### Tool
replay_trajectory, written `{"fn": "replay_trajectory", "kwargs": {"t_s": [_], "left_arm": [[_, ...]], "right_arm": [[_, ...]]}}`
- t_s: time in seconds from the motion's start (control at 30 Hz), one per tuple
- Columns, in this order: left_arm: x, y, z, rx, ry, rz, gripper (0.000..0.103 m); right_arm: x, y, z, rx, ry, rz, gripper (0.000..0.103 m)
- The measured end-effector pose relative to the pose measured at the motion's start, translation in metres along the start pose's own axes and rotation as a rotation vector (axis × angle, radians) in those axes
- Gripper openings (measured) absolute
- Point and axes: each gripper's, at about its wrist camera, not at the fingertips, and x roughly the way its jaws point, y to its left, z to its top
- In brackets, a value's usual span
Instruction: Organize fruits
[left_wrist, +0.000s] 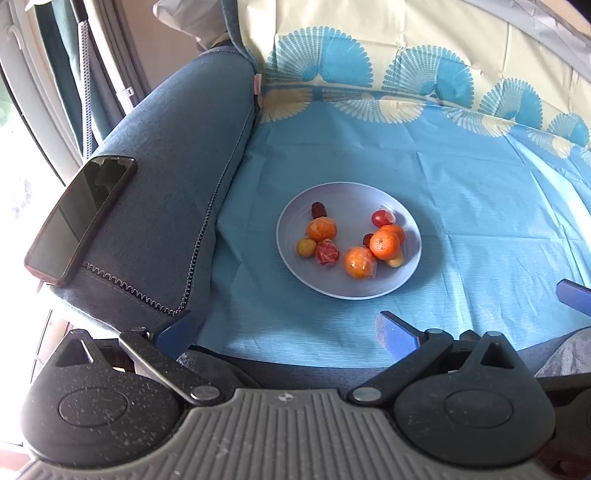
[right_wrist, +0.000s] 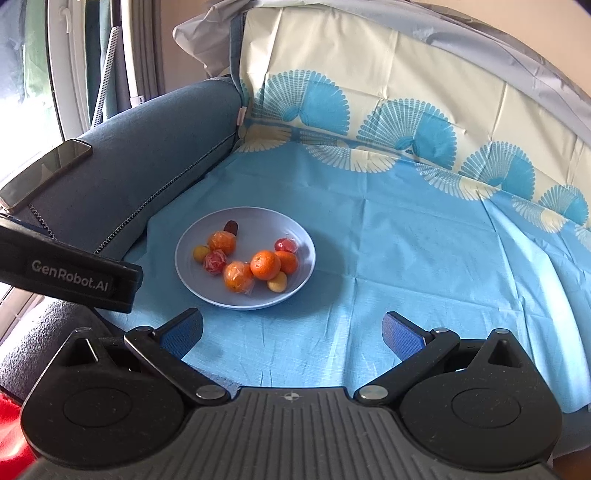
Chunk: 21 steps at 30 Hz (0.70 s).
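While both grippers, left (left_wrist: 288, 332) and right (right_wrist: 291, 332), hover with jaws spread and holding nothing, the fruits (right_wrist: 251, 264) lie together on the plate (right_wrist: 299, 236) on the blue cloth (right_wrist: 406, 258). From the right gripper the plate sits at 11 o'clock; a phone (left_wrist: 79, 216) rests on the sofa arm (left_wrist: 177, 155) at the plate's 9 o'clock.

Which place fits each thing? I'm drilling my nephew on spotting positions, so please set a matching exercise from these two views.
Things:
1. black smartphone
2. round pale blue plate
3. dark red oblong date
4. open left hand-held gripper

Places:
A. plate's far side
B. sofa armrest
C. near the seat's front edge, short of the plate
D. blue cloth

Pairs: 1-B, 2-D, 3-A, 4-C
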Motion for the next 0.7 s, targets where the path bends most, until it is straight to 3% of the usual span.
{"fn": "replay_trajectory", "kwargs": {"t_s": [0.7], "left_arm": [[0.0095, 0.0050, 0.0014, -0.021, 0.028, 0.001, 0.103]], "right_arm": [[0.0077, -0.0007, -0.0006, 0.014, 0.012, -0.013, 0.102]]}}
